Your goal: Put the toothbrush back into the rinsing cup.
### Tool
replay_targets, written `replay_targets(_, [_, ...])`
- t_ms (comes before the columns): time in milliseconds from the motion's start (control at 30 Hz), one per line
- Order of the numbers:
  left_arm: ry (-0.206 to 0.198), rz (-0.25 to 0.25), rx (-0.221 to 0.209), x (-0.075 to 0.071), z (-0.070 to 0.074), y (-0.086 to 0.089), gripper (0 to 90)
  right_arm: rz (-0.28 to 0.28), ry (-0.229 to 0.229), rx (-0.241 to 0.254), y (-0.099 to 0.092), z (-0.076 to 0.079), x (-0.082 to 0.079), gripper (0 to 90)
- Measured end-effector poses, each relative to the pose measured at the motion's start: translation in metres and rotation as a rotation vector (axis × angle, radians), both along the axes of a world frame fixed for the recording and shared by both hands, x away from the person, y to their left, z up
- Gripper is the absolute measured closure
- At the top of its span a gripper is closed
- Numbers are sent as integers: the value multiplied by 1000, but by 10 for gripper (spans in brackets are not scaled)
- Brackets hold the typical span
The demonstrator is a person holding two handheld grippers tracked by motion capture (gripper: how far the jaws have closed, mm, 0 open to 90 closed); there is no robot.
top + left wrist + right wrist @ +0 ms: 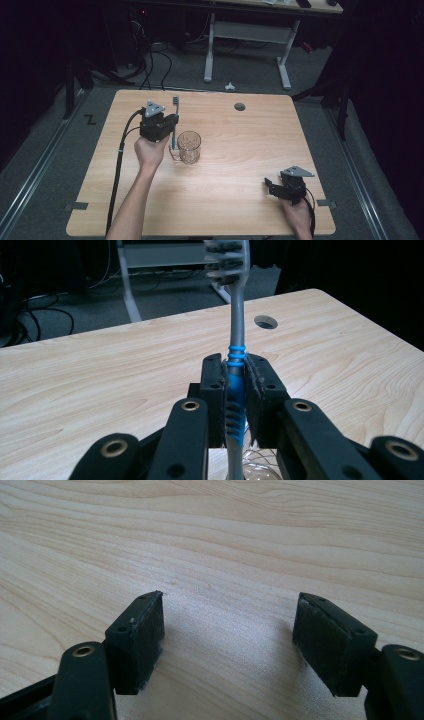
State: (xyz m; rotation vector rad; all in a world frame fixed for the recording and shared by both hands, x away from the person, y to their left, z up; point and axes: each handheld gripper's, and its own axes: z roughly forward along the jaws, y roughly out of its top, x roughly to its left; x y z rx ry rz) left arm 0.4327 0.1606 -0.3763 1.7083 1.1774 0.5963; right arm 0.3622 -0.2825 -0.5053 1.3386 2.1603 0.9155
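Left tongs (235,390) pinch a toothbrush (236,340) upright, just at nine o'clock of the glass (189,147). Right tongs (227,640) gape wide over the bare counter (240,190).

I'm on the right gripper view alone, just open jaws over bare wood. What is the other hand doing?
Observer: The left gripper is shut on a toothbrush, held upright with the bristles on top.
Operator: Anything near it?
Observer: A clear glass stands on the table, just right of that gripper in the high view.
Operator: Is the brush in the glass yet?
Observer: Its lower end looks to be beside the glass; whether it touches I cannot tell.
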Motion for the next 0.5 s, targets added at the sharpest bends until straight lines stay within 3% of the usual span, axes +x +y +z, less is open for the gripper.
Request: replay_targets(500, [-9,-8,1,-6,0,3,793,0,0,0,0,0,0,289])
